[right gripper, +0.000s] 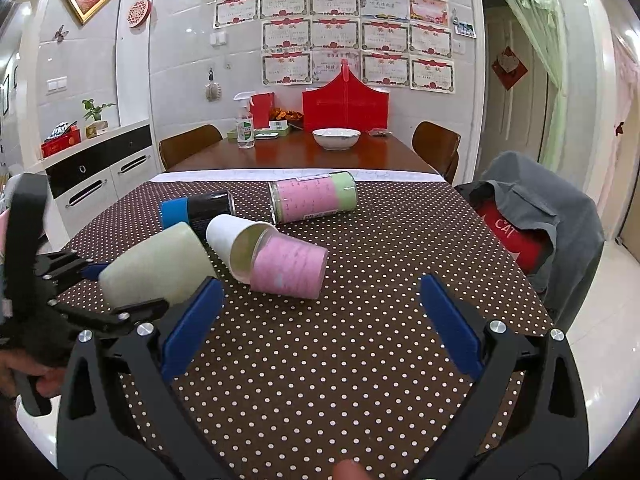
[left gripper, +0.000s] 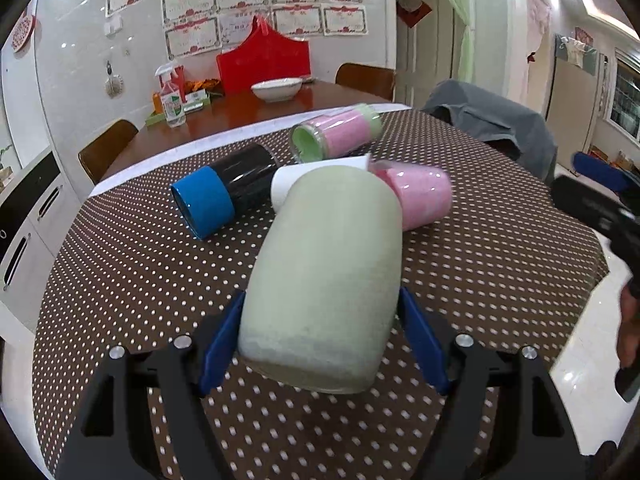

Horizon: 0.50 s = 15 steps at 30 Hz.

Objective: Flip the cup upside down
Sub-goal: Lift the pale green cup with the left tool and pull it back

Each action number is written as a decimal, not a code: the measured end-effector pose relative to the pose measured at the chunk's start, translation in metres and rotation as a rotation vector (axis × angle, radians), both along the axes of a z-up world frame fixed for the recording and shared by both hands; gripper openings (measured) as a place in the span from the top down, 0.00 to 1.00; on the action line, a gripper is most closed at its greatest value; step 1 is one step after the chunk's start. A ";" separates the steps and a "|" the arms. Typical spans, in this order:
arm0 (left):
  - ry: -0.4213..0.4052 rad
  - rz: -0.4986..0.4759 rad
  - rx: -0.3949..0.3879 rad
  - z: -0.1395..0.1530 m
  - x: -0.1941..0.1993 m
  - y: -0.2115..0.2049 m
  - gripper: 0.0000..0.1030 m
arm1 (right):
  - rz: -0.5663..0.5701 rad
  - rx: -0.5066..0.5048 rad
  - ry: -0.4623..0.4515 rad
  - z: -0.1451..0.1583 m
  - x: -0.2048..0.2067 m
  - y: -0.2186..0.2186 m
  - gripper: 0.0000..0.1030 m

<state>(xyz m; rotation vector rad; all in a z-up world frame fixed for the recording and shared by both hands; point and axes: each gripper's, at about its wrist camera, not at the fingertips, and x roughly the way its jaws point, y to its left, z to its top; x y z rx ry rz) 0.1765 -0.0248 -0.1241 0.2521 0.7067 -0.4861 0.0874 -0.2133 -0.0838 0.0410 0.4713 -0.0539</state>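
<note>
Between left gripper [left gripper: 320,344] jaws, green cup [left gripper: 326,276].

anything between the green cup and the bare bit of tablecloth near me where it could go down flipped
Nothing visible. The left gripper already clamps the green cup, and the near tablecloth is bare. The white paper cup and pink cup lie just beyond.

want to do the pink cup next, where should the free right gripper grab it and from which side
Judging from the right wrist view, the pink cup lies on its side, mouth tucked into the white paper cup. Grip mid-body across its width, right gripper coming from the near side, fingers straddling it.
</note>
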 end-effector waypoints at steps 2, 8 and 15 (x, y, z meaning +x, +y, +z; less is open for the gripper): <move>-0.009 -0.014 0.000 0.002 -0.014 -0.001 0.28 | 0.001 0.003 0.000 0.000 -0.001 -0.001 0.06; -0.010 -0.046 -0.005 -0.001 -0.048 -0.009 0.28 | 0.003 0.007 0.005 -0.002 -0.007 -0.004 0.06; 0.012 -0.062 0.016 -0.018 -0.060 -0.020 0.28 | 0.000 0.008 0.011 -0.005 -0.013 -0.008 0.06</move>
